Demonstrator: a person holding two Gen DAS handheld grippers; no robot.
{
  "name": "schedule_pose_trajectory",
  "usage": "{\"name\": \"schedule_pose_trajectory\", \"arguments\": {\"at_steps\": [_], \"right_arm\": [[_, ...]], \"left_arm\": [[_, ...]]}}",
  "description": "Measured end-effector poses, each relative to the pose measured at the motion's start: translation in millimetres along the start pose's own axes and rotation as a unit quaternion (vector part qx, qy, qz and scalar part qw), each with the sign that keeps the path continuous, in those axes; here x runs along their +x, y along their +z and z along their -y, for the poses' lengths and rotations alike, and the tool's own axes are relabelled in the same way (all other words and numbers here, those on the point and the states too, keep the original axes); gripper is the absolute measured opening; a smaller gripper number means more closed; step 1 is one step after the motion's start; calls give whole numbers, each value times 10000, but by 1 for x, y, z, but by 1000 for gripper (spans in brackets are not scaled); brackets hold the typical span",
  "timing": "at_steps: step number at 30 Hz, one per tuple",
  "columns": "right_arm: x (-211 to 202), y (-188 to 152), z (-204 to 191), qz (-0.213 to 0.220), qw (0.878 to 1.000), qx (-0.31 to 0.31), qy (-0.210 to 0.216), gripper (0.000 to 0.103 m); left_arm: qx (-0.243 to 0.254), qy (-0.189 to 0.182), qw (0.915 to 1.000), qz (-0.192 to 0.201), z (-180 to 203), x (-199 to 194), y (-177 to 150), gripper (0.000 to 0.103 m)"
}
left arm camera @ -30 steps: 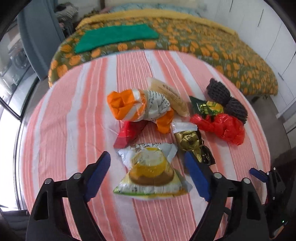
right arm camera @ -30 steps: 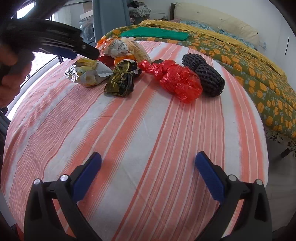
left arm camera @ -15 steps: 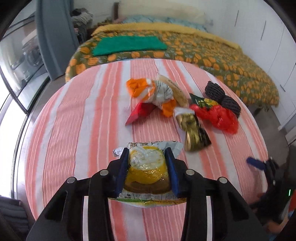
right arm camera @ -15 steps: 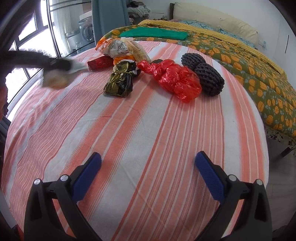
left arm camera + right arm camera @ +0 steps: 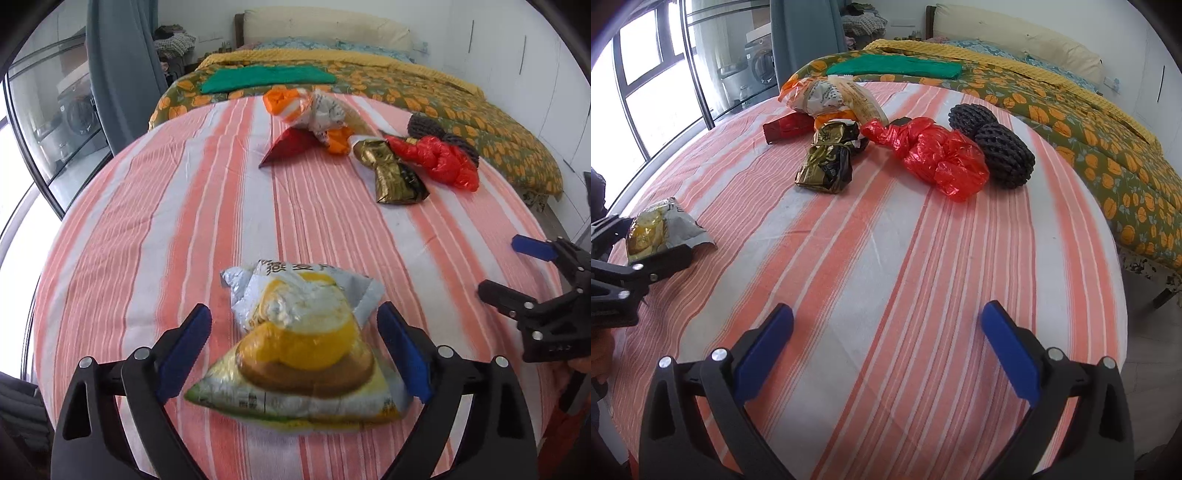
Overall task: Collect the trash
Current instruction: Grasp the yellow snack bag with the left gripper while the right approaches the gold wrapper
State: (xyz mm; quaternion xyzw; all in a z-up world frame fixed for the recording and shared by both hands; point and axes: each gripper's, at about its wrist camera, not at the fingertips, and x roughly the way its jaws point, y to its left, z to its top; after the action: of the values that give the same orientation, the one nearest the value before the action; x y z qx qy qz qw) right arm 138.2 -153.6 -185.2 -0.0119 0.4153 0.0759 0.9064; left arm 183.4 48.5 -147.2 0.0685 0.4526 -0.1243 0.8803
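Striped round table (image 5: 886, 258) before me; floral-quilted bed (image 5: 1071, 122) behind, white wall, bright windows (image 5: 642, 92) left, possibly a washing machine (image 5: 761, 64) beyond.

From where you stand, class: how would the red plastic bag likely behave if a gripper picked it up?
The red plastic bag is crinkled thin film, so probably light and floppy. It looks knotted into a lump, so it likely lifts as one piece. Its glossy surface may slip.
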Motion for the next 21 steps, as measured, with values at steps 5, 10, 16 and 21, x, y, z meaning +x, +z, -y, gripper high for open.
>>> {"name": "schedule_pose_trajectory", "arguments": {"at_steps": [5, 10, 16, 21], "right_arm": [[-2, -2, 3, 31, 9999, 99, 129, 99], [-3, 4, 9, 3, 9991, 260, 345, 98], [12, 54, 5, -231, 9876, 787, 1336, 88], [42, 90, -21, -413, 9921, 558, 1047, 71]], "left_arm": [[-23, 66, 9999, -91, -3, 4, -5, 93], [-91, 101, 9999, -93, -6, 4, -8, 96], [-135, 104, 9998, -111, -8, 6, -6, 97], [-137, 101, 9998, -113, -8, 6, -6, 98]]}}
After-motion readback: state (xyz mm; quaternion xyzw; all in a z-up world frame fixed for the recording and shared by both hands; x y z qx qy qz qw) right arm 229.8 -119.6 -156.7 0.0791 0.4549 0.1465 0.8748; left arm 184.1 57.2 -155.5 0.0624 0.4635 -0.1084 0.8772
